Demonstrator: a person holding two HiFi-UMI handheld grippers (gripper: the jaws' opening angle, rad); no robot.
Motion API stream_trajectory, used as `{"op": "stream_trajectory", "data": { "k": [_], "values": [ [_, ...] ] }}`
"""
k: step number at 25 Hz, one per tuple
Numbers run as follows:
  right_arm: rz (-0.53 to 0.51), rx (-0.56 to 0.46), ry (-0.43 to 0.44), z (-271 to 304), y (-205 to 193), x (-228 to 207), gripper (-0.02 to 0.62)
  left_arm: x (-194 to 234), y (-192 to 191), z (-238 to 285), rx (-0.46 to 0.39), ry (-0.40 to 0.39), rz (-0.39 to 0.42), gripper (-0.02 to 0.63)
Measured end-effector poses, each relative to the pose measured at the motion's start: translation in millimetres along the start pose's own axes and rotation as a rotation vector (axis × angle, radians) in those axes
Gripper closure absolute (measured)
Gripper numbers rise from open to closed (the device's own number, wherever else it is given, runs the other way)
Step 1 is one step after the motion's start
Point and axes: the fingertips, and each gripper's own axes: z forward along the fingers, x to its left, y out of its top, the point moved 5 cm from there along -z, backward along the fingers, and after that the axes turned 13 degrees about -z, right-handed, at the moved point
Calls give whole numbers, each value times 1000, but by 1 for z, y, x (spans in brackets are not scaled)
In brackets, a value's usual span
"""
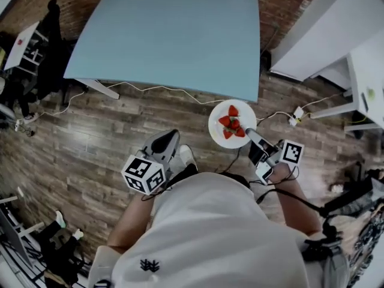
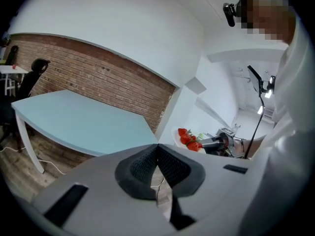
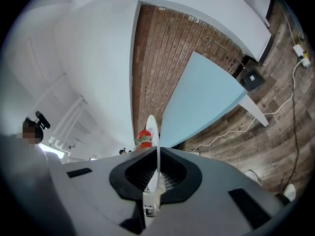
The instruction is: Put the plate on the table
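Note:
A white plate (image 1: pixel 231 125) with several red strawberries (image 1: pixel 233 125) hangs over the wooden floor, just off the near right corner of the light blue table (image 1: pixel 174 35). My right gripper (image 1: pixel 249 134) is shut on the plate's near rim. In the right gripper view the plate (image 3: pixel 152 132) stands edge-on between the jaws of my right gripper (image 3: pixel 157 155), with the strawberries (image 3: pixel 143 134) to its left and the table (image 3: pixel 206 97) beyond. My left gripper (image 1: pixel 170 138) is shut on nothing, to the left of the plate. In the left gripper view its pads (image 2: pixel 170 165) meet, and the plate (image 2: pixel 189 137) shows to the right.
A white cable (image 1: pixel 150 90) runs over the wood floor below the table's near edge to a power strip (image 1: pixel 297 113). White furniture (image 1: pixel 318 35) stands at the right. A black chair (image 1: pixel 51 35) and a small white desk (image 1: pixel 24 47) are at the left.

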Motion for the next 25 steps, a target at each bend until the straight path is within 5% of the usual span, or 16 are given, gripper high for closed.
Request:
{"op": "stream_trajectory", "data": {
  "k": [16,25],
  "values": [
    [-36,89,22,185,86,-19,578,120,82,8,-59,100,-72,604],
    [-50,205,21,307,191,-81,578,150,154,71,-120,209,-91,604]
  ]
}}
